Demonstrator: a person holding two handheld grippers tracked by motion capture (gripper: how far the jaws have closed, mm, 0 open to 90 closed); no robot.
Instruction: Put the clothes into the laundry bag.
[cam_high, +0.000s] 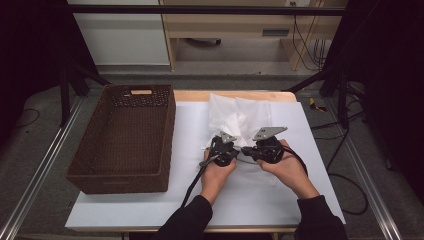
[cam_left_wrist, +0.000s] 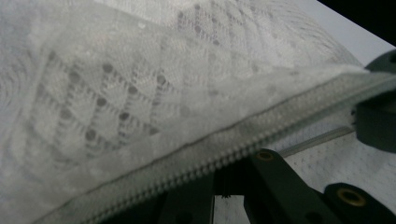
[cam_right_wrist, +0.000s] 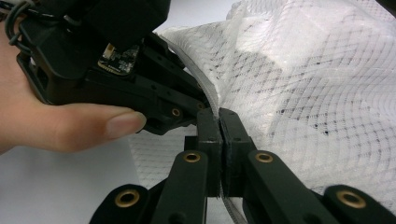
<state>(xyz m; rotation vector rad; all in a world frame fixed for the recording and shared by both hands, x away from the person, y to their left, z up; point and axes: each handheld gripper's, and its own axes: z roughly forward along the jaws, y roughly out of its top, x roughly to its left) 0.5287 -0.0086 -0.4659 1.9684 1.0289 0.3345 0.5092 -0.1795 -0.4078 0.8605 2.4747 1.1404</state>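
So you had both grippers pinching the zipper edge of the white mesh bag (cam_high: 239, 119) mid-table: left gripper (cam_high: 221, 150) and right gripper (cam_high: 263, 148) side by side, bag lying just beyond them, zipper (cam_left_wrist: 243, 144) running across between them, basket (cam_high: 125, 137) off left

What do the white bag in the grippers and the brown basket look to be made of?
White bag: thin see-through mesh fabric, likely synthetic; open diamond weave, a zipper along its edge. Brown basket: woven wicker or rattan-like strands, matte; ribbed weave on the walls.
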